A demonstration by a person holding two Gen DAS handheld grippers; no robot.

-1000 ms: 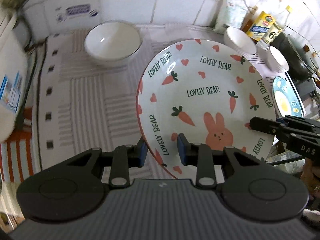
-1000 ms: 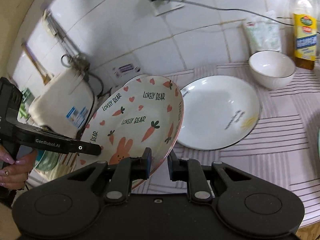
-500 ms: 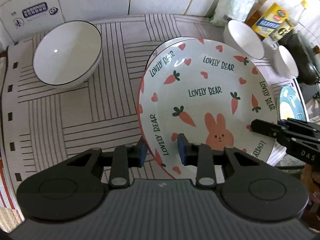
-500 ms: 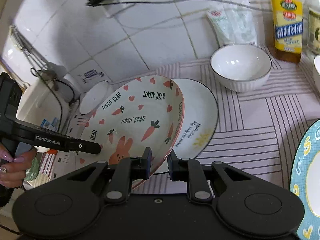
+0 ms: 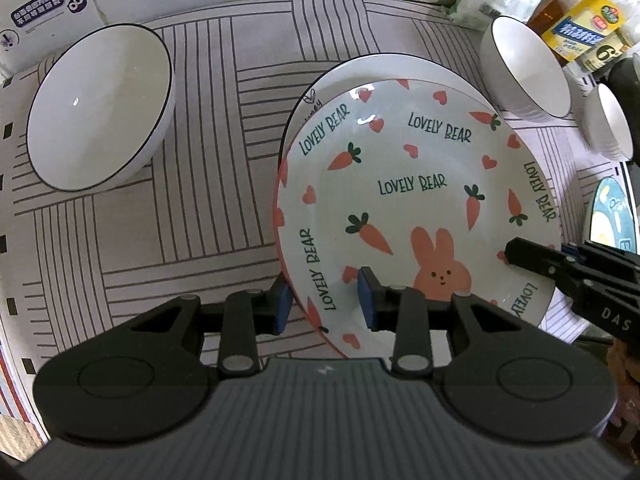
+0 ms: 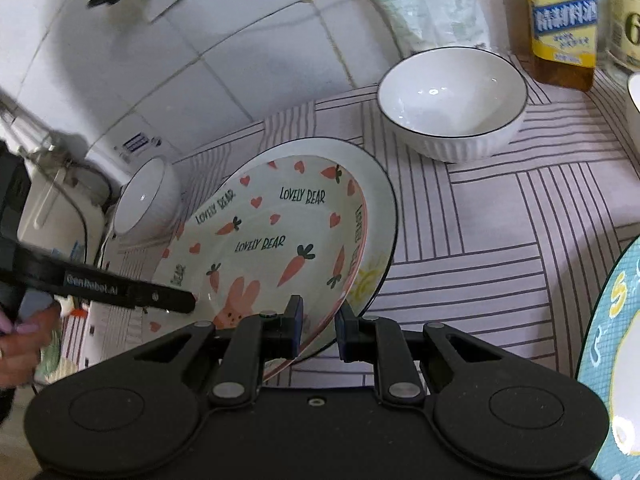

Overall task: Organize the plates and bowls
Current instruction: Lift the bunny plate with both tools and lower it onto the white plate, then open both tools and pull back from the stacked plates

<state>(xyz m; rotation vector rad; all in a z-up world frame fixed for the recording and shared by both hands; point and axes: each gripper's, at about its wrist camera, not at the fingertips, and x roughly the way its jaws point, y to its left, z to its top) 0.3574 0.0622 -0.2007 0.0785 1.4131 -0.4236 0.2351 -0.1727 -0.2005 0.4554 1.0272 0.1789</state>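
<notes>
Both grippers point steeply down at the striped mat [image 5: 168, 208] on the counter, sharing one load: the carrot-and-rabbit "Lovely Bear" plate [image 5: 416, 200]. The left gripper [image 5: 324, 304] straddles the plate's rim at about 7 o'clock; its blue-padded fingers [image 5: 282, 306] have just been easing apart, and a gap shows between the inner pad and the plate's face, so the rim sits between them without being squeezed. The right gripper [image 6: 318, 326] comes in from the plate's 4 o'clock edge, its fingers [image 6: 294, 320] pinching the rim narrowly. In the right wrist view a person's hand [image 6: 20, 344] grips the left tool's handle at 9 o'clock. The plate lies tilted over a black-rimmed white plate [image 6: 376, 216], which peeks out at 12 o'clock in the left view; whether the two touch cannot be told. A white bowl [image 5: 100, 108] stands at 10 o'clock, another bowl [image 6: 452, 100] at 1 o'clock, near a yellow-labelled bottle [image 6: 560, 20].
</notes>
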